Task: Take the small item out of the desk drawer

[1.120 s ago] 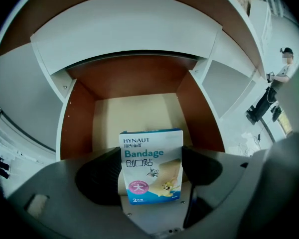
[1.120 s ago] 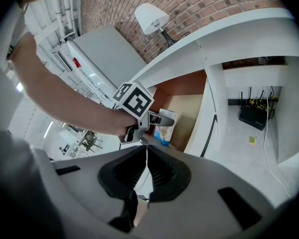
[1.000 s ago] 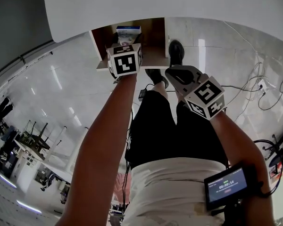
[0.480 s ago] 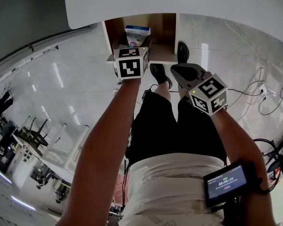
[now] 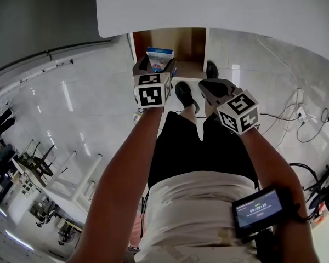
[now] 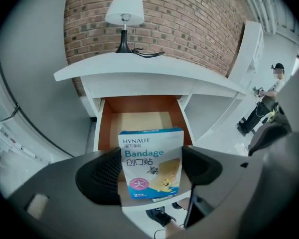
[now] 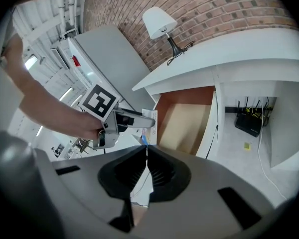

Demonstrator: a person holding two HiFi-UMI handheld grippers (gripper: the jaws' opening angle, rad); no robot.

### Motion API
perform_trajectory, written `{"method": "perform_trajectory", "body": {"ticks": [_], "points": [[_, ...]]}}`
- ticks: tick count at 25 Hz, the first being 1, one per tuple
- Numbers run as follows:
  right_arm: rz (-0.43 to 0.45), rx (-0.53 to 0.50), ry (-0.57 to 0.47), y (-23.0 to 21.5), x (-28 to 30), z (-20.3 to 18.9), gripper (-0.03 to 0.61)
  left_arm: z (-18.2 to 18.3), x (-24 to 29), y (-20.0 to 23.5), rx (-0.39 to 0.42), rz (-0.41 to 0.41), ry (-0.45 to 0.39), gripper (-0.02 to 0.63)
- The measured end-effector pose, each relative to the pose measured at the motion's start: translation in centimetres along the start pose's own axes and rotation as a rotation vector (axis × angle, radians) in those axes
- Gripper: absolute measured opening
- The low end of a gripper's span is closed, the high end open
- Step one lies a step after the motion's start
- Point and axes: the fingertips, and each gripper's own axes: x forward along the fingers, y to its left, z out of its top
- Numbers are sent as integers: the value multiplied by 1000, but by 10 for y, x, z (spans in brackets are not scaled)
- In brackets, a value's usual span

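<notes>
At the left, a bandage box [image 6: 150, 159] is gripped upright by the left gripper [image 6: 151, 172], one jaw pressed to each narrow side and the printed face turned to the camera. In the head view the box is seen above the front edge of the open drawer [image 6: 138, 120], not resting on its floor. The wooden floor of the drawer is bare where it can be seen, and nothing else is made out inside. The drawer is set under a white desk [image 6: 139, 66] on which a lamp [image 6: 124, 14] stands.

At the right, the right gripper [image 7: 144, 169] is held off to the side of the drawer, its jaws brought together with nothing between them.

The removal step is judged to be nearly complete: the small item is gripped and appears clear of the drawer. For the next move, the box would need to be drawn back from the drawer front while the grip is kept firm, since only its thin sides are clamped.
</notes>
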Motion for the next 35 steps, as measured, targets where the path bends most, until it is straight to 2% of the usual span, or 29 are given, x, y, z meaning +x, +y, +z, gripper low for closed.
{"method": "perform_trajectory", "body": {"ticks": [10, 15, 22, 35], "points": [[-10, -18, 14, 18, -15, 8, 6, 12, -38, -2, -36, -5, -48, 379], [-32, -12, 21, 26, -19, 11, 6, 10, -54, -5, -54, -60, -61, 379], [-33, -16, 28, 26, -27, 20, 6, 10, -76, -6, -82, -43, -77, 379], [-66, -46, 14, 44, -42, 46, 6, 16, -127, -7, -125, -68, -132, 379]]}}
